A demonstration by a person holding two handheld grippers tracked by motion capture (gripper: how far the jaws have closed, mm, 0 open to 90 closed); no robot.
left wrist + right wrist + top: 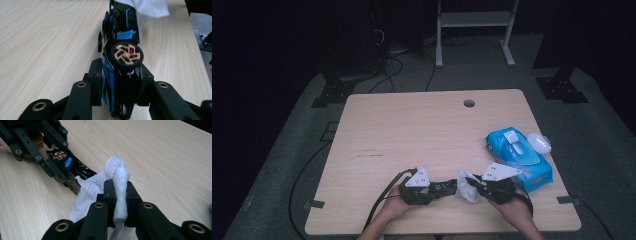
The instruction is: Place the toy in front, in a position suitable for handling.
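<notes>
My white wipe (147,7) runs off the top edge, covering the toy car's (120,50) front. My left tongs (117,87) hide its rear. The small white thing (539,142) beside the blue pack (519,157): too small to tell.

The high view looks forward and down over the whole table (432,130) from afar. Each gripper view sits close behind its own jaws, skimming low across the tabletop. All three share the toy car (120,57) and wipe (100,187).
</notes>
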